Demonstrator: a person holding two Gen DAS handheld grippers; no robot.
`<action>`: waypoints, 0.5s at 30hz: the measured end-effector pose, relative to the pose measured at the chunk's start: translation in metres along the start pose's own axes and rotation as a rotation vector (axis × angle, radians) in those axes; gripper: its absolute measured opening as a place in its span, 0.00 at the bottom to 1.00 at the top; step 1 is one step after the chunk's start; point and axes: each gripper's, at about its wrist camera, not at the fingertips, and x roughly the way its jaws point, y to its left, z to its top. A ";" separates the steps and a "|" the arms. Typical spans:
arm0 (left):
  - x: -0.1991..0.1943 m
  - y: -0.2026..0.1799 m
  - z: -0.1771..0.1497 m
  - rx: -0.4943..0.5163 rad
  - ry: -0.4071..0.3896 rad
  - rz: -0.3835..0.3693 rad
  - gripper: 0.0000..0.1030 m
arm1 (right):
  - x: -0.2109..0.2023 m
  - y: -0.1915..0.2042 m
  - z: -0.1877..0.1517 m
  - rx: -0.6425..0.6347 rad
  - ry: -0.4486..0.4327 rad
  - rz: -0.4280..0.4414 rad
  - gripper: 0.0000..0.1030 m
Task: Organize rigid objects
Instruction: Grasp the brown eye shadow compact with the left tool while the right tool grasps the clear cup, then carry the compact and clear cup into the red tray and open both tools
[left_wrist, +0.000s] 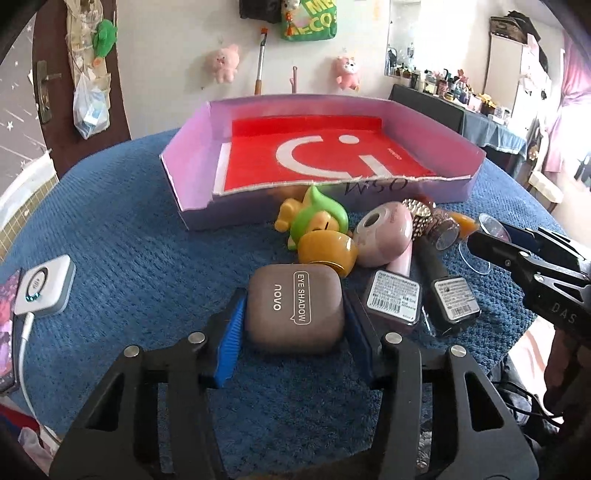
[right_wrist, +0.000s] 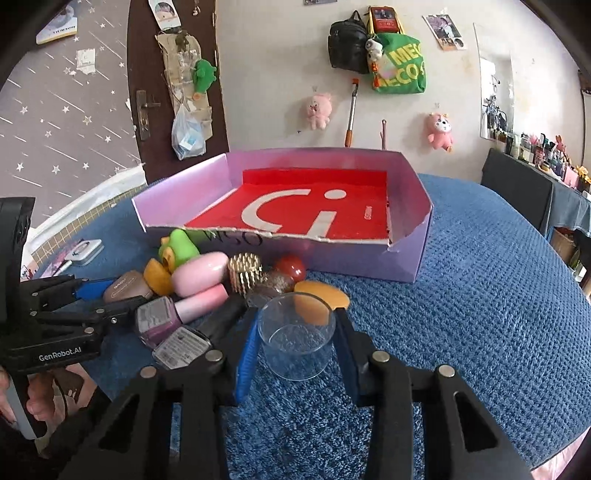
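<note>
My left gripper (left_wrist: 293, 314) has its blue pads on both sides of a brown "EYE SHADOW" case (left_wrist: 295, 308) that lies on the blue cloth. My right gripper (right_wrist: 295, 332) has its pads against a clear plastic cup (right_wrist: 295, 334) lying on its side. A pile lies between them: a green and yellow toy (left_wrist: 317, 225), a pink bottle (left_wrist: 384, 236), two nail polish bottles (left_wrist: 395, 295), a gold studded piece (right_wrist: 243, 273) and an orange stone (right_wrist: 321, 295). Behind stands a lilac box (left_wrist: 192, 173) with a red floor; nothing lies in it.
A white charger puck (left_wrist: 44, 288) with a cable and a phone lie at the table's left edge. The blue cloth (right_wrist: 480, 295) stretches to the right of the box. A wall with hung plush toys and bags is behind; a dark cabinet stands at the right.
</note>
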 end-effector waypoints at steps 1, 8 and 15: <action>-0.002 -0.001 0.001 0.005 -0.007 0.003 0.47 | -0.001 0.002 0.002 -0.004 -0.008 0.003 0.40; -0.011 -0.002 0.015 0.021 -0.047 0.001 0.47 | -0.006 0.006 0.014 -0.017 -0.031 0.024 0.40; -0.013 0.002 0.026 0.009 -0.068 -0.003 0.47 | -0.003 0.007 0.026 -0.014 -0.032 0.050 0.40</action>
